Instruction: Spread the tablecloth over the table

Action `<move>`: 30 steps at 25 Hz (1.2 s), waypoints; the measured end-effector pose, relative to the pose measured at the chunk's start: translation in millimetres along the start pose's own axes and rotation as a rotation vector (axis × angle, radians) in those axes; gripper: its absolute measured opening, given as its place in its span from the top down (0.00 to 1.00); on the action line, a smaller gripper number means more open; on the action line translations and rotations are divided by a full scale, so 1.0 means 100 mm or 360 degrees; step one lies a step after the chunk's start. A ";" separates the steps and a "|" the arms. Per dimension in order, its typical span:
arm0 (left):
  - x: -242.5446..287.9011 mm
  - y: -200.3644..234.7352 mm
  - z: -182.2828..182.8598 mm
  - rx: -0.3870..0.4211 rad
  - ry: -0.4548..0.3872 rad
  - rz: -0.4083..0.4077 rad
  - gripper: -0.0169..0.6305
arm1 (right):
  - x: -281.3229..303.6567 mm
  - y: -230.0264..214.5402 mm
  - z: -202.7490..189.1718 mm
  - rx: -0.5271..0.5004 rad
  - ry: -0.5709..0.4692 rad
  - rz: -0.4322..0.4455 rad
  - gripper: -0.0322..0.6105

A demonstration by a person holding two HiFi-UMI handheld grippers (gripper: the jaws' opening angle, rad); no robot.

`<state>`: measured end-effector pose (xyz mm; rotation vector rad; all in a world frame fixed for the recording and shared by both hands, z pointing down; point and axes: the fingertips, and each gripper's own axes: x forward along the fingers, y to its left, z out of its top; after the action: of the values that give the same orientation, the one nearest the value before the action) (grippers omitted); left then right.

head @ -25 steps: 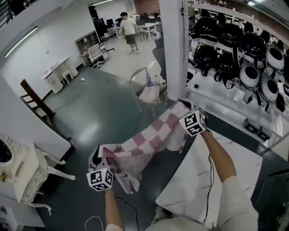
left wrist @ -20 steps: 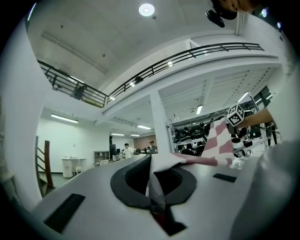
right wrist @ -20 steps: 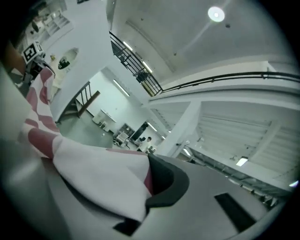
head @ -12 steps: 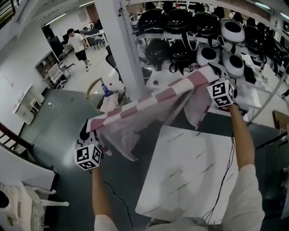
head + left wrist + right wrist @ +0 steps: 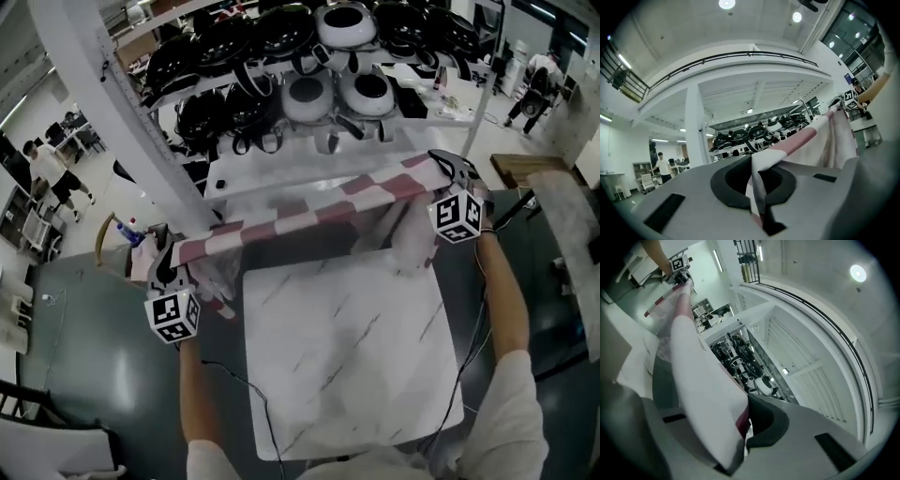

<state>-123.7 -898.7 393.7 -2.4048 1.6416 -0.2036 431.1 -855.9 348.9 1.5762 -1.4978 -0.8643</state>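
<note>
The tablecloth (image 5: 309, 214) is held stretched above the far edge of the table (image 5: 347, 366) — one corner clamped in the left gripper (image 5: 171, 262), the other in the right gripper (image 5: 448, 171).

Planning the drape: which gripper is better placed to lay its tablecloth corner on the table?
Right, probably. The right gripper, shut on the checked tablecloth, is near the marble table's far right corner; the left gripper, also shut on it, hangs farther off the left side.

No lettering, brand, number or sign can be read in any of the views.
</note>
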 end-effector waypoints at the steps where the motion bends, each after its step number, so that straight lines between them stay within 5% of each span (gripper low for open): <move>1: 0.06 -0.14 0.00 0.0006 0.0002 -0.0022 0.93 | -0.10 -0.01 -0.16 -0.0021 0.0030 0.0001 0.93; 6: 0.09 -0.62 -0.14 0.0069 0.0061 -0.0104 0.93 | -0.56 0.10 -0.68 -0.0060 0.0139 0.0043 0.93; 13: -0.28 -0.75 -0.14 0.0181 0.0102 -0.0135 0.93 | -1.13 0.47 -0.86 -0.0184 0.0191 0.0183 0.93; 24: -1.27 -0.60 0.42 0.0365 -0.0029 -0.0081 0.93 | -2.11 0.53 -0.57 -0.0113 0.0192 0.0140 0.93; 30: -2.12 -0.69 0.05 0.0309 0.0067 -0.0141 0.93 | -2.96 0.91 -0.51 -0.0045 0.0275 0.0173 0.93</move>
<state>-138.0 -676.9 409.0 -2.3418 1.4594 -0.4117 412.0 -557.0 442.3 1.4947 -1.4272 -0.6677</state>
